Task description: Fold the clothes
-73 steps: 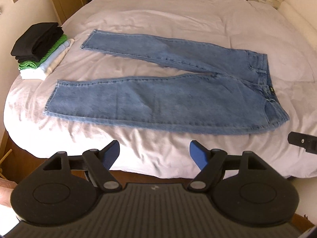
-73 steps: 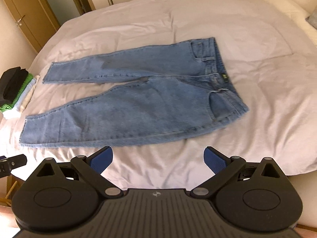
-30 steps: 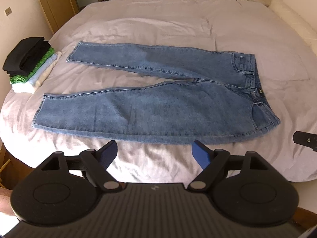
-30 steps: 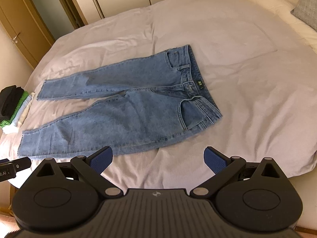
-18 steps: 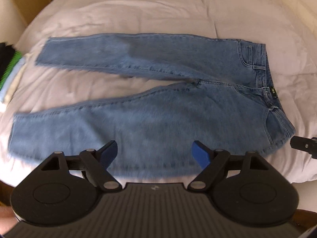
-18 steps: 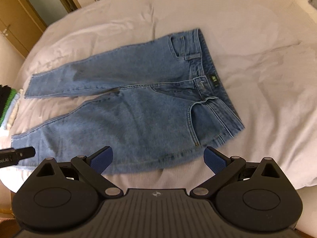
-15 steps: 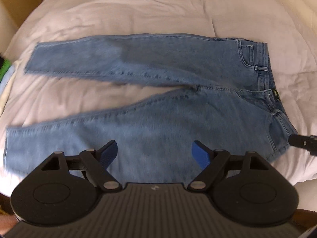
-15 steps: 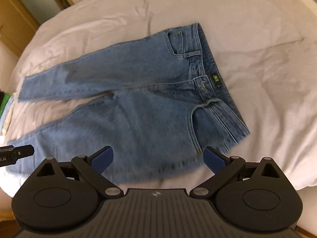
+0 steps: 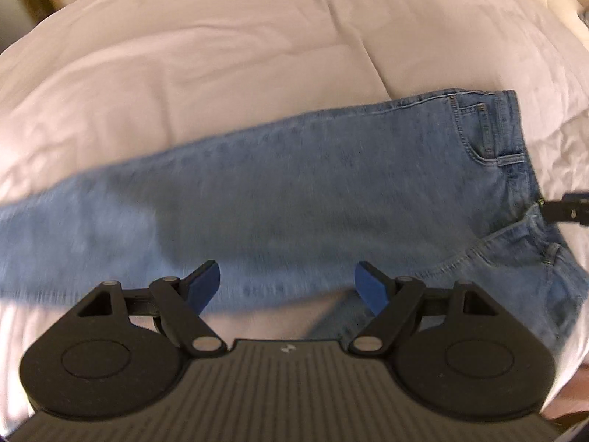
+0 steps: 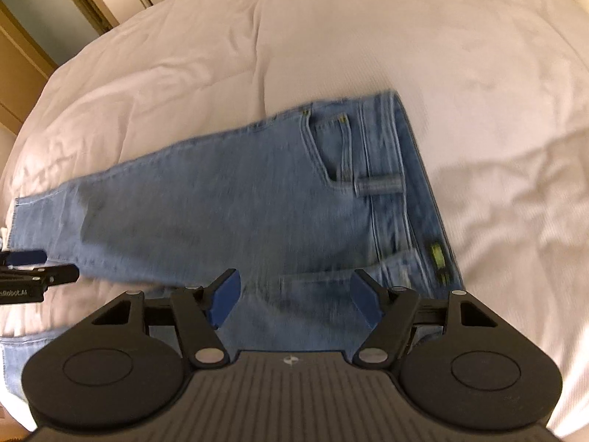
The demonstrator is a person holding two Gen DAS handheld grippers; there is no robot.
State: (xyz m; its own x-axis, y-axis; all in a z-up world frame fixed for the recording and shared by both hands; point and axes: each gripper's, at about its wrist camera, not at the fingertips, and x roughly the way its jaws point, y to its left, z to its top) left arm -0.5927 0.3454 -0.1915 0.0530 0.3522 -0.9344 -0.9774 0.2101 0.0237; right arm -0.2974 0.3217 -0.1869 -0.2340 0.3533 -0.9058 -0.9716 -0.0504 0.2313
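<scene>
On bed (image 9: 257, 55), one jeans (image 9: 313, 191), two tools

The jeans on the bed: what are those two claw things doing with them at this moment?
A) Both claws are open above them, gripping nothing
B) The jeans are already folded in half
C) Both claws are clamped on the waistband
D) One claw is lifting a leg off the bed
A: the left gripper and right gripper both have fingers spread wide over the jeans, which lie flat on the bed.

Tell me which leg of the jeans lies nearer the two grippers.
The near leg, the one running under the fingers of both grippers and mostly hidden behind them. The far leg lies flat across the bed, fully in view beyond it.
</scene>
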